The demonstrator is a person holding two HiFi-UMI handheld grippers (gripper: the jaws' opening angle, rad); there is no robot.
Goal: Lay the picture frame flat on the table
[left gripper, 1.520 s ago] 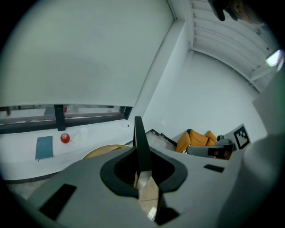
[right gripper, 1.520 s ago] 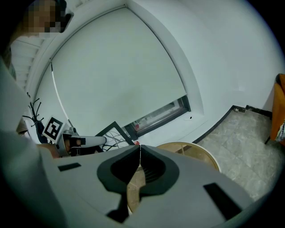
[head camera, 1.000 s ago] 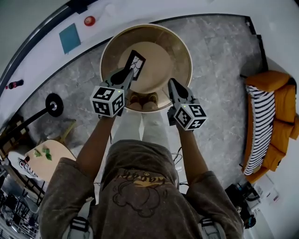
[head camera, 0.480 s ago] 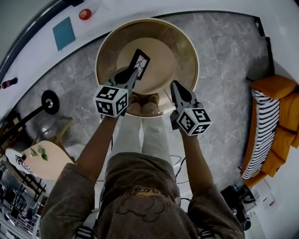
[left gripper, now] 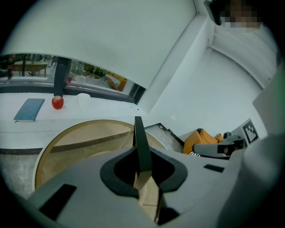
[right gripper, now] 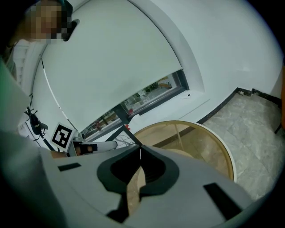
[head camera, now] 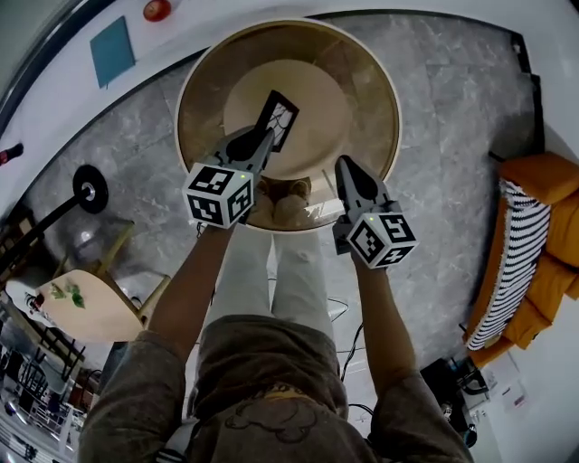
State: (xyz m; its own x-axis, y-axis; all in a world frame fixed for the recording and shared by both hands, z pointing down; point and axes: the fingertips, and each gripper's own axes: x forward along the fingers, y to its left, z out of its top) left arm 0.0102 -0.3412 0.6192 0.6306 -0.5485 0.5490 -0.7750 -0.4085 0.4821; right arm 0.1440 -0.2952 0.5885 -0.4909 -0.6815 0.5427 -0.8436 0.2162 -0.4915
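Over table (head camera: 366,77), picture frame (head camera: 280,116) upright, long axis near-vertical

readable text: none | shirt print (head camera: 271,411): too blurred to read | left gripper (head camera: 265,137) cube: square marker pattern, no characters

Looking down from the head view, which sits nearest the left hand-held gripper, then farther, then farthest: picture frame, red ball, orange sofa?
1. Picture frame: clamped in the left hand-held gripper.
2. Red ball: on the white ledge, up-left.
3. Orange sofa: on the floor, far right.
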